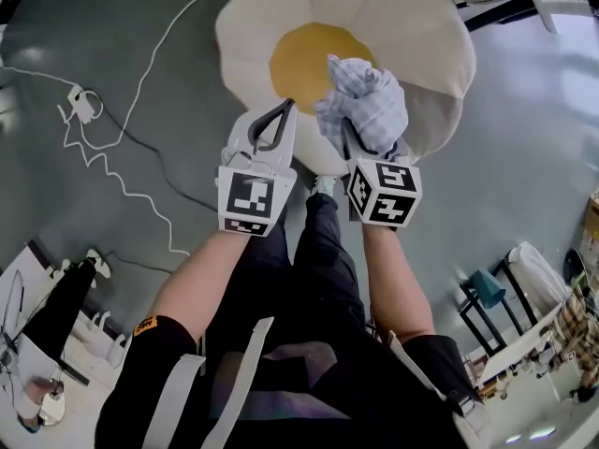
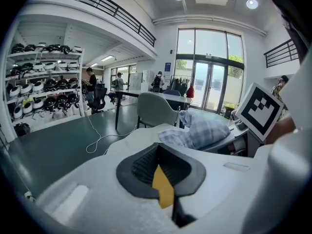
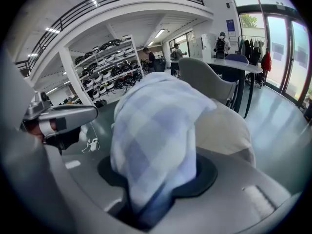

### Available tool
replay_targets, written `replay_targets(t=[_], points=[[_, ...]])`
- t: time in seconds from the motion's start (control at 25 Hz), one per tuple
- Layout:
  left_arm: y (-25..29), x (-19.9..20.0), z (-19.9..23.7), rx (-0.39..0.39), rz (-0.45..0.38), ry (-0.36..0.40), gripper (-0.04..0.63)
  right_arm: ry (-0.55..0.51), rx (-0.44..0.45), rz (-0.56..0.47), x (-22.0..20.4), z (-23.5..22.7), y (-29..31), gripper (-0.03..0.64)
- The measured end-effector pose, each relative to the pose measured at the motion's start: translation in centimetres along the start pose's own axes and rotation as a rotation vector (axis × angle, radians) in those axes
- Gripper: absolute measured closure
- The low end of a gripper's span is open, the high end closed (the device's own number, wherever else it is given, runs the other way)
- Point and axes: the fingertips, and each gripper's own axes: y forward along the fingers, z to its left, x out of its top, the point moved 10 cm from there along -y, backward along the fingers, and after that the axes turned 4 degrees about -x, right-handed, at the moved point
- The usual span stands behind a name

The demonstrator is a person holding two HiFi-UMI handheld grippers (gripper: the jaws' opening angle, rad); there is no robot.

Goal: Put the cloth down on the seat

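A round white seat (image 1: 421, 26) with a yellow centre (image 1: 299, 59) stands on the grey floor ahead of me. My right gripper (image 1: 363, 137) is shut on a bunched blue-and-white checked cloth (image 1: 370, 106), which hangs over the seat's right half, just above it. In the right gripper view the cloth (image 3: 156, 135) fills the jaws and hides the fingertips, with the seat's white edge (image 3: 229, 130) behind it. My left gripper (image 1: 284, 110) hovers beside it at the seat's near edge, shut, holding nothing. From the left gripper view the cloth (image 2: 202, 130) shows to the right.
A white cable (image 1: 122, 171) with a plug block (image 1: 82, 101) snakes over the floor to the left. My black trouser legs (image 1: 318, 251) stand just below the seat. Shelves of helmets (image 2: 44, 87), a grey chair (image 2: 156, 108) and a table stand farther off.
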Motion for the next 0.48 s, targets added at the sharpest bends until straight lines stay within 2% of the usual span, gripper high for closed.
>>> replay_targets(t=[0.28,0.48], points=[[6.1,-5.1,1.1,0.01,0.068,-0.001,0.597,0.029,0.01,0.04,-2.6,-3.3,6.5,0.402],[8.8,-9.6,1.9,0.013,0.109,-0.03,0.597,0.052,-0.009,0.072,-5.2,-4.8,10.8,0.399]])
